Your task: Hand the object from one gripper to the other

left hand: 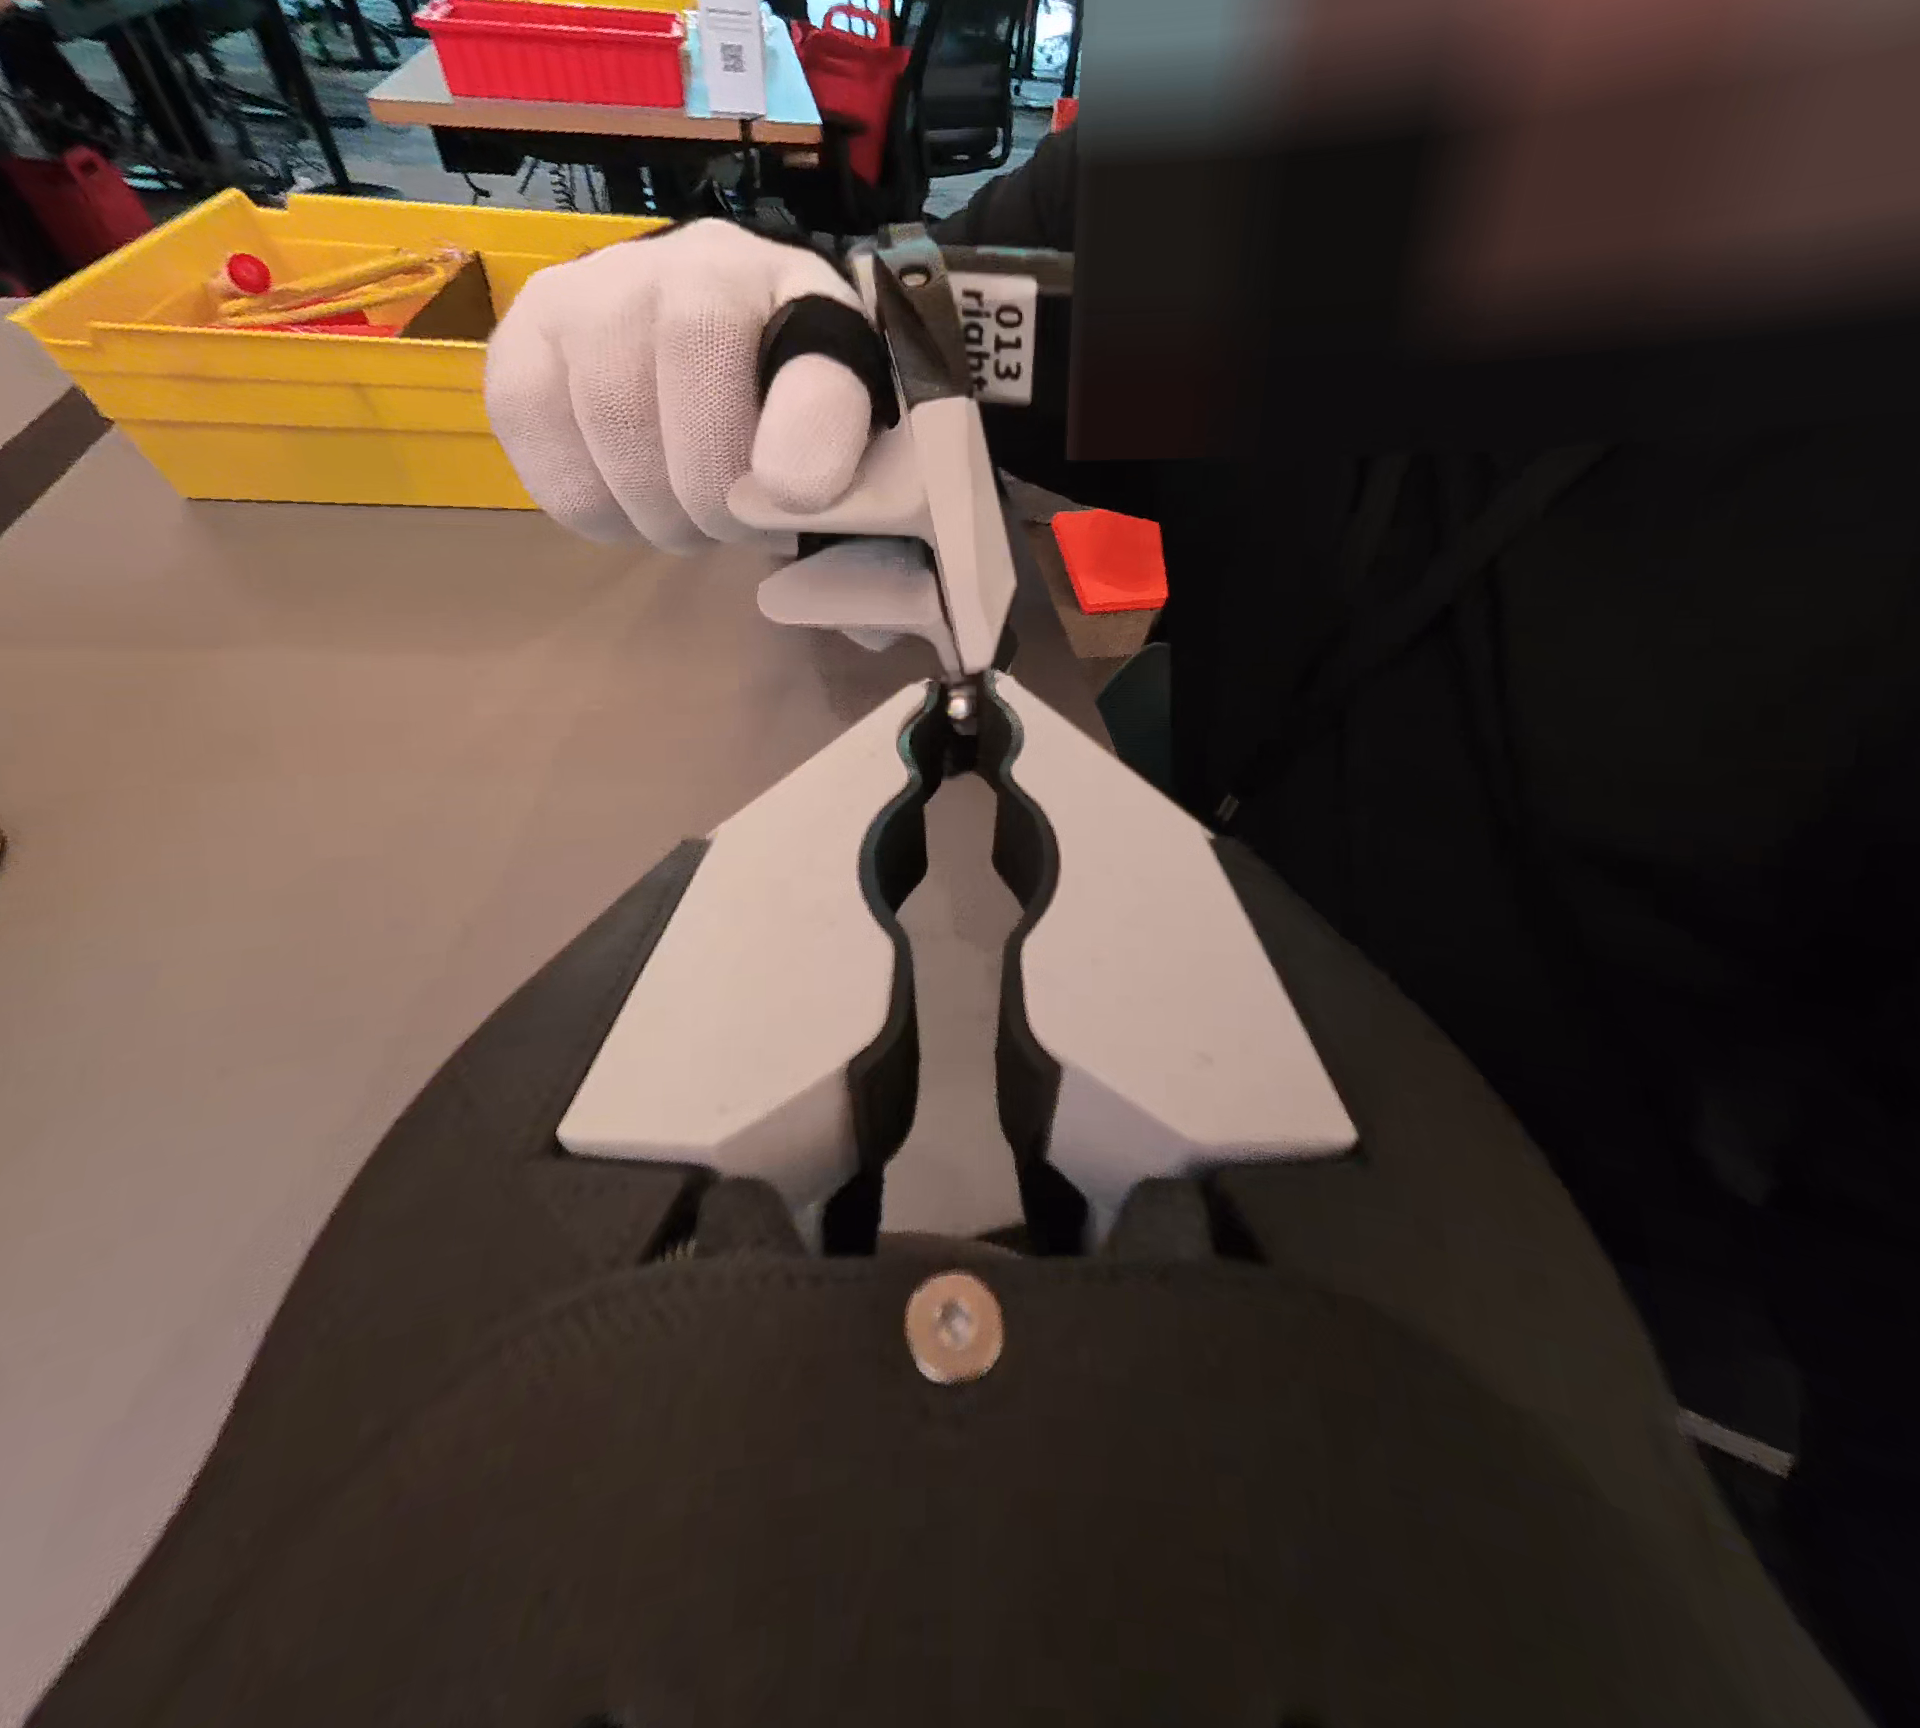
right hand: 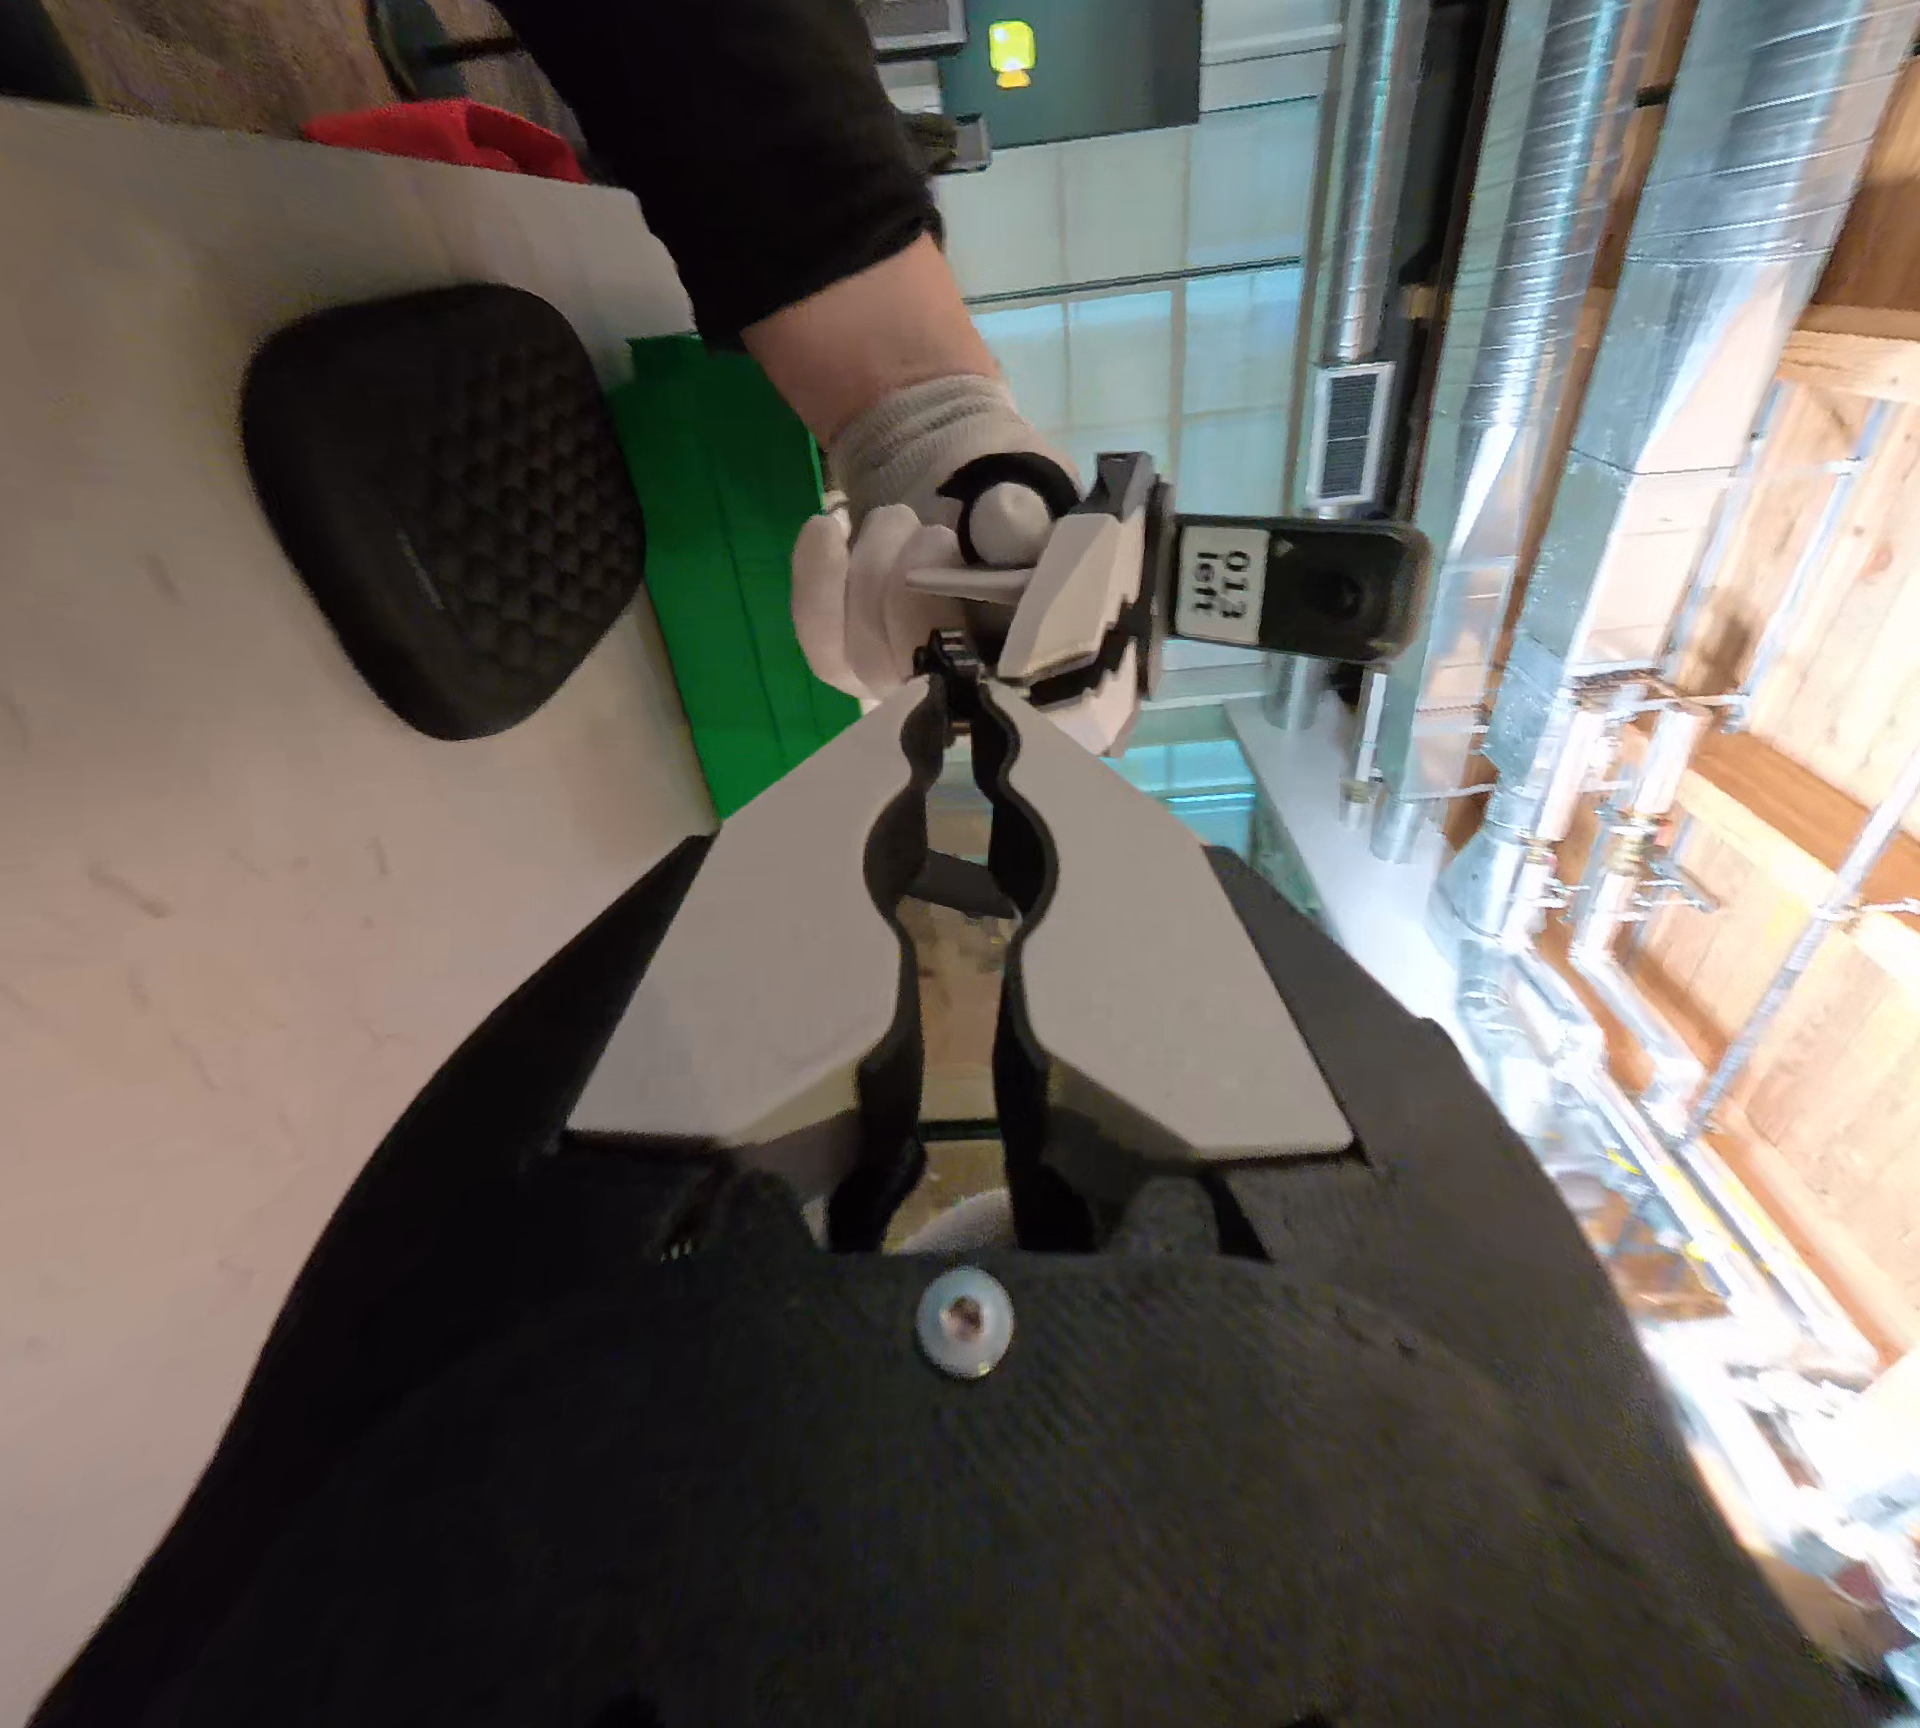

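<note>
A small black and silver object sits between the tips of my left gripper, whose jaws are closed on it above the table. My right gripper comes down from above, held by a white-gloved hand, and its narrow tip meets the same object. In the right wrist view my right gripper is closed on the black object, which sticks out past its tips. The left gripper meets it from the right, held by a gloved hand. Most of the object is hidden by the fingers.
A yellow bin with red and yellow items stands at the back left of the grey table. A red-topped block sits behind the grippers. A black textured case and a green sheet lie on the table. A person in black stands close on the right. My left and right fingertips are right by each other.
</note>
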`<state>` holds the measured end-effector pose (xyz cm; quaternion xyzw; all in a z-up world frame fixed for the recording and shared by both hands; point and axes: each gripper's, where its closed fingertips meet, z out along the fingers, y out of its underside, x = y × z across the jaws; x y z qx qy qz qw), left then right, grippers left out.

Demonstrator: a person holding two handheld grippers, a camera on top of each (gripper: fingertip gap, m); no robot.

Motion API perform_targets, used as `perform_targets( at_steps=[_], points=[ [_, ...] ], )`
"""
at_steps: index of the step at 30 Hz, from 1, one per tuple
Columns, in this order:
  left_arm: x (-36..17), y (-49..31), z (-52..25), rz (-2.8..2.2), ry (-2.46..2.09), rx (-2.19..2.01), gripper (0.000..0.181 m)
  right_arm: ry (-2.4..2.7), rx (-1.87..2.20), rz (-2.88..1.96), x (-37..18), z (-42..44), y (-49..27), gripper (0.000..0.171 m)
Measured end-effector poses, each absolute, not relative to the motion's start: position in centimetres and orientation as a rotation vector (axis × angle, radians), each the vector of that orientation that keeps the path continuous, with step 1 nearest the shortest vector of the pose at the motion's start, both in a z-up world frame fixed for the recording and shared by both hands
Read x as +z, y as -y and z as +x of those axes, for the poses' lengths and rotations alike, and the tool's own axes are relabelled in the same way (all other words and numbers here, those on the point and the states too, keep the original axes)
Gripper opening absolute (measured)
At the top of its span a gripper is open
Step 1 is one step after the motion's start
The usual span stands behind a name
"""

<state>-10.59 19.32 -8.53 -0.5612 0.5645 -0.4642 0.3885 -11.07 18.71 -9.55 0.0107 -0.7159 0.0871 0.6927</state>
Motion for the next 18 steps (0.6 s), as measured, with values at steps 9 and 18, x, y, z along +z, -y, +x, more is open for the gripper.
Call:
perform_targets(
  at_steps=[9, 18],
  points=[
    [-8.85, -18.93, -10.21, -1.476, -1.539, -1.128, 0.003, 1.649, 0.315, -0.081, -10.0, -11.51, -18.58, 0.009],
    [-8.45, -19.39, -9.98, -1.463, -1.502, -1.113, 0.003, 1.595, 0.229, -0.025, -9.62, -11.36, -18.7, 0.01]
  ],
)
